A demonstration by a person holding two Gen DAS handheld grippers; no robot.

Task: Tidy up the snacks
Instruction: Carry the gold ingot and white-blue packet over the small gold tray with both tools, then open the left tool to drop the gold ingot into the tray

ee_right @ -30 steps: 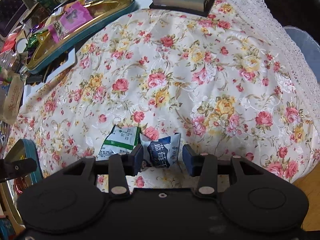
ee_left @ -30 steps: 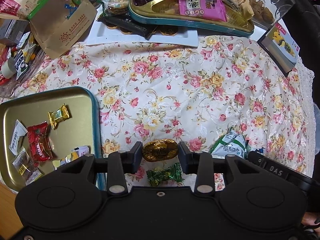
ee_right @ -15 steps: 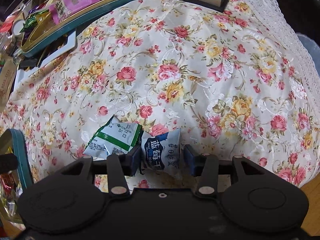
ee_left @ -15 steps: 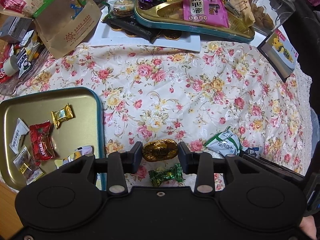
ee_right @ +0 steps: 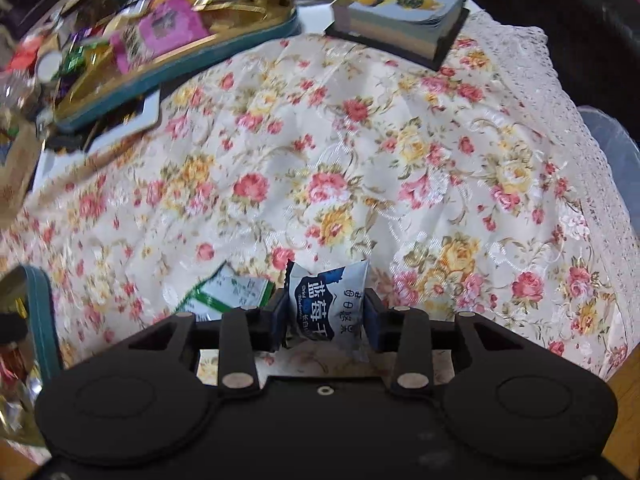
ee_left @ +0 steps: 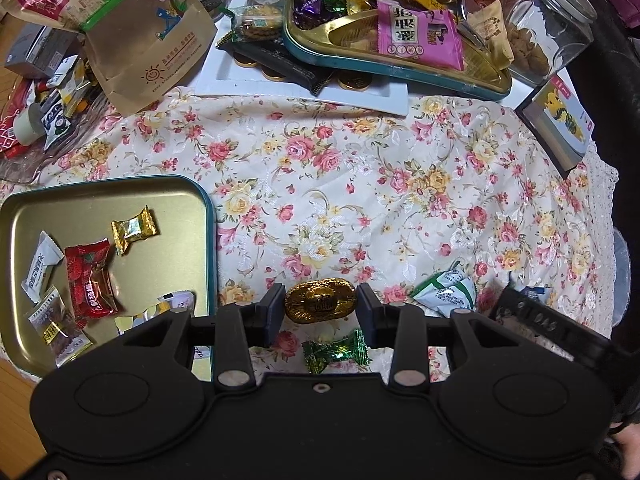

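While the gold candy (ee_left: 320,305) is clenched in the left tongs (ee_left: 320,308) above the tabletop (ee_left: 360,200), just right of the tin (ee_left: 210,216), it should be carried over the rim before release. In the right view, the blue packet (ee_right: 326,304) is grasped by the right tongs (ee_right: 326,320); grip should be kept firm.

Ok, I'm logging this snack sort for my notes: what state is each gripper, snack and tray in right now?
Left hand-held gripper: shut on the gold ingot candy.
Right hand-held gripper: shut on the blueberry packet.
Green candy: loose on the cloth, wrapped.
Green-white packet: loose on the cloth, sealed.
Near tray: open, partly filled with wrapped snacks.
Glass jar: lying on its side.
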